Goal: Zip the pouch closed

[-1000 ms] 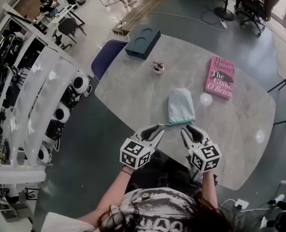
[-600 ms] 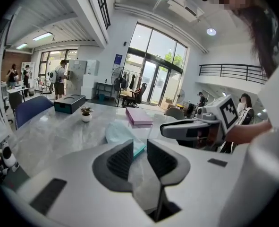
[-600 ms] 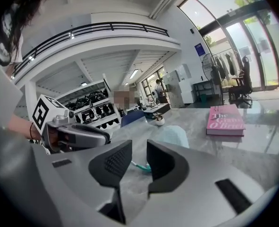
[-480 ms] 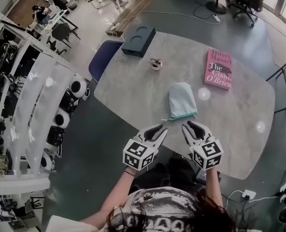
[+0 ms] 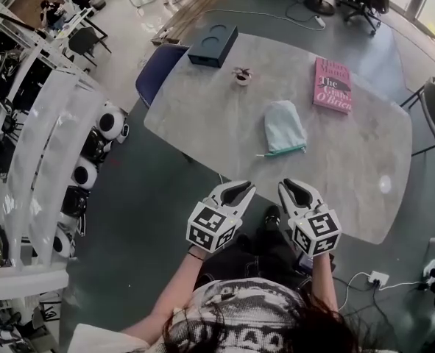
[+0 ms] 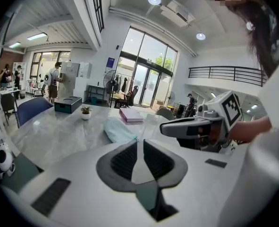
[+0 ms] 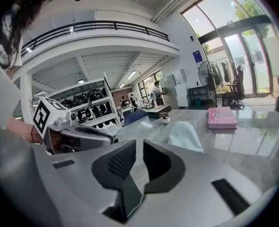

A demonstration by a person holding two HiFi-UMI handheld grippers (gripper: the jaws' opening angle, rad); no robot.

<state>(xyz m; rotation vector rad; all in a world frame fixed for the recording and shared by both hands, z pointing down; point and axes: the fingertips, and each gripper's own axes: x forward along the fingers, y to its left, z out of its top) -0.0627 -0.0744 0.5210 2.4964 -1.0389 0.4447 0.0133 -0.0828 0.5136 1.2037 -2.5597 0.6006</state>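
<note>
A pale blue pouch lies flat on the grey table close to its near edge, with its teal zip facing the person. Both grippers hover off that edge, clear of the pouch. The left gripper has just been closing to a narrow gap on nothing. The right gripper is slightly parted and empty. I cannot tell if the zip is fully shut. If not, pin the cloth and draw the pull straight.

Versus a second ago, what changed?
The left claw and right claw pulled back from the zipper edge of the pouch toward the person, and are now clear of it. The left claw's jaws have just been closing, with nothing between them. The pouch and book are unmoved.
</note>
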